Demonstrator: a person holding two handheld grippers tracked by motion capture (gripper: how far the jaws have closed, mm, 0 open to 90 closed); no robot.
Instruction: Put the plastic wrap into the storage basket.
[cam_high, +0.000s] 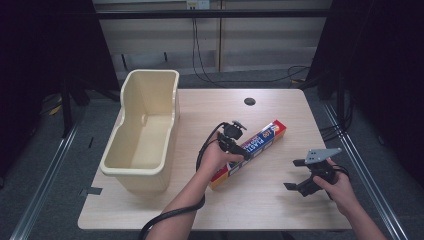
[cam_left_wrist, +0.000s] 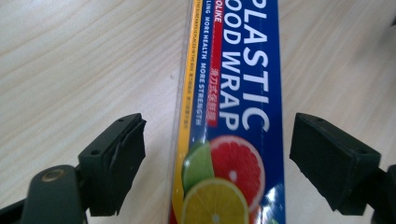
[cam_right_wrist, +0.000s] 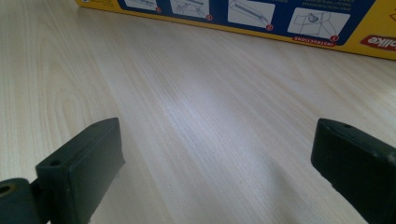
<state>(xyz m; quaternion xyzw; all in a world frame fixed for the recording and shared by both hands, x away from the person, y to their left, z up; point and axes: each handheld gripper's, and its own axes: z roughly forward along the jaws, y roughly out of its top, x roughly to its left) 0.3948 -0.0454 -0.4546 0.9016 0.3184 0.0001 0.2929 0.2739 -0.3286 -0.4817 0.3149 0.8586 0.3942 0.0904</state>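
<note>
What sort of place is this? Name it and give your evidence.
Probably a lab recording station, not a kitchen: a bare wooden table ringed by dark curtains, loose cables on the floor, and staged props.

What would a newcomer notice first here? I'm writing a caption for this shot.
Probably the bright blue and yellow plastic wrap box lying diagonally at the middle of the wooden table, with the left gripper open astride it. Next, the big cream plastic bin at the table's left edge. The right gripper hangs open over bare wood near the right.
</note>
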